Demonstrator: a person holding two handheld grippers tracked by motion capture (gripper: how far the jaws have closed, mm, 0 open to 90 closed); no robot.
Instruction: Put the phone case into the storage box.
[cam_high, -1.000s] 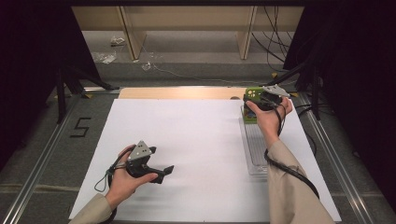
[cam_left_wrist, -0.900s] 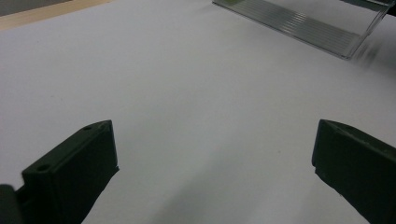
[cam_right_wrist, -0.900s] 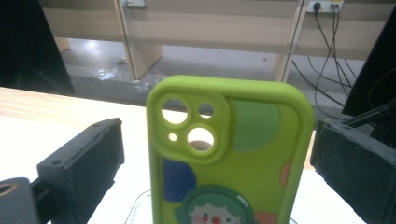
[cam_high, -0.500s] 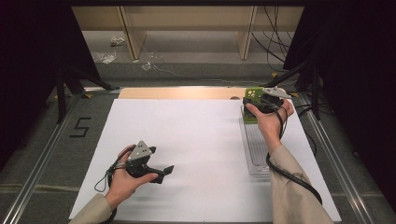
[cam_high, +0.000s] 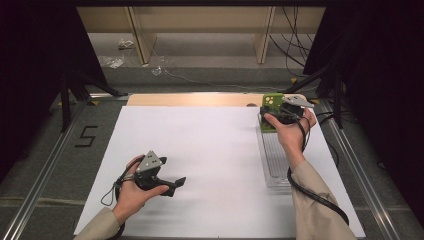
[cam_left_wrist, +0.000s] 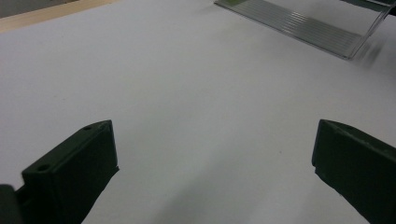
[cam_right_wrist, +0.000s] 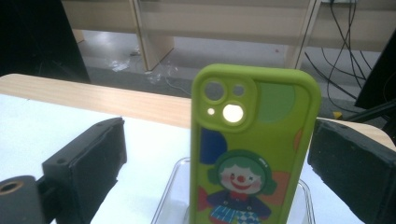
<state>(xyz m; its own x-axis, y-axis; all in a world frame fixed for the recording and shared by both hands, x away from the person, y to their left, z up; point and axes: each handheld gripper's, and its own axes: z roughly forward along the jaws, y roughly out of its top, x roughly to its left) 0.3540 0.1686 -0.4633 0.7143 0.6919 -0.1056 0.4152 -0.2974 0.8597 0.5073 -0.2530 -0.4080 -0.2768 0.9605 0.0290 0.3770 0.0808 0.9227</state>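
Observation:
A green phone case (cam_high: 272, 103) with a cartoon clown print stands upright at the far end of a clear plastic tray (cam_high: 278, 159). In the right gripper view the phone case (cam_right_wrist: 254, 154) rises between the two jaws of my right gripper (cam_right_wrist: 217, 137), which is open, with a gap on the left side. From above, my right gripper (cam_high: 278, 116) sits right at the case. My left gripper (cam_high: 177, 183) rests low over the white sheet (cam_high: 200, 150) at the near left, open with nothing between its jaws (cam_left_wrist: 215, 144).
The ribbed clear tray (cam_left_wrist: 303, 28) lies along the sheet's right side. A wooden strip (cam_high: 190, 99) borders the far edge. Beyond the table are shelving legs (cam_high: 142, 40) and cables (cam_high: 295, 45) on the floor. Metal rails (cam_high: 45, 170) flank the table.
My right forearm has shifted slightly while its gripper stays at the phone case. The left gripper has not moved.

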